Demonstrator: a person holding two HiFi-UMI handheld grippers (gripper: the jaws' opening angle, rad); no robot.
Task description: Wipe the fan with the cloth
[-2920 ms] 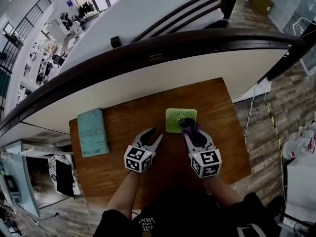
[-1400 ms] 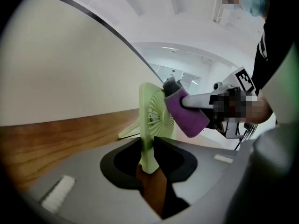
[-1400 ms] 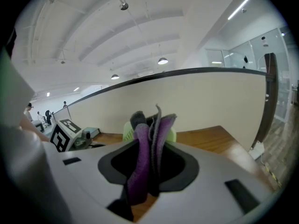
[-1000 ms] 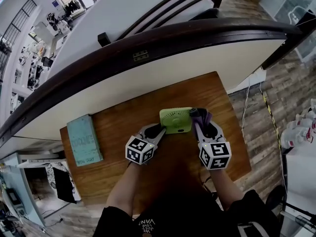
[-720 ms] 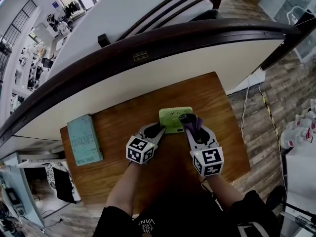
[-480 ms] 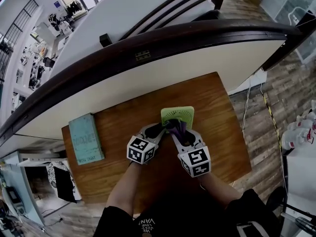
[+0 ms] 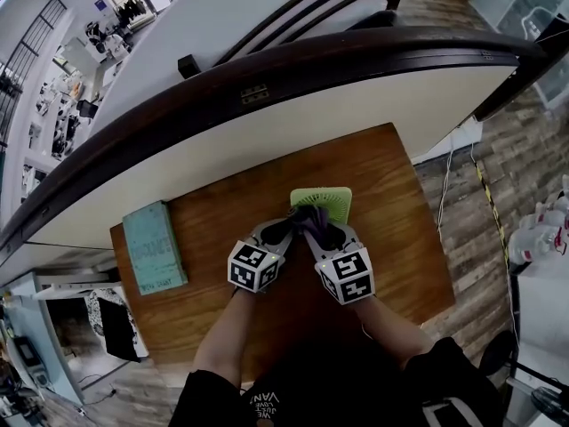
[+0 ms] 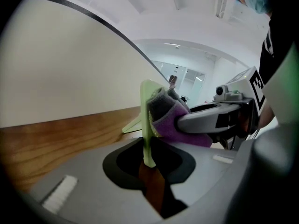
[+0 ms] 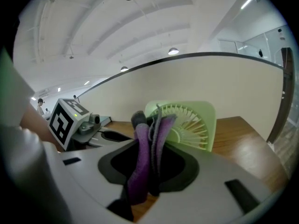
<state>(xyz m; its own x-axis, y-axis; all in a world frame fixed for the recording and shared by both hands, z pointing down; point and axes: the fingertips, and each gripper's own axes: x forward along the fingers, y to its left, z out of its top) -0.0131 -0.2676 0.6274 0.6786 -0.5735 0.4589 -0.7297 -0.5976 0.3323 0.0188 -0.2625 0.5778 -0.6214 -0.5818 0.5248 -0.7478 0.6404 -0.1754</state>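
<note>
On the wooden table (image 7: pixel 391 238) a small light-green fan (image 7: pixel 333 199) stands upright near the far edge. Its round grille faces the person, and both grippers meet at it.

The left gripper (image 8: pixel 148 164) has the fan's thin side edge between its jaws. The jaws have just been closing and now stand narrow, and they hold this edge. In the left gripper view the fan shows edge-on as a thin green plate standing in the gap.

The right gripper (image 9: pixel 148 171) is clamped on a cloth (image 9: pixel 140 167), which is purple on one side and grey on the other. The cloth is folded and sticks up out of the jaws. Its free end lies against the left part of the grille, just beside the place where the left gripper holds.

I can see no brand name and no label on the fan's front, only pale ribs that go out from a plain round centre. Each gripper carries a cube (image 7: pixel 345 277) with black-and-white square markers, which are patterns and not letters.

A teal book (image 7: pixel 149 247) lies flat at the left edge of the table, well apart from the fan. Its cover has dark print, but it is too small to read. The person's dark shirt (image 7: pixel 267 403) has some pale lettering, and I cannot read it with certainty.
</note>
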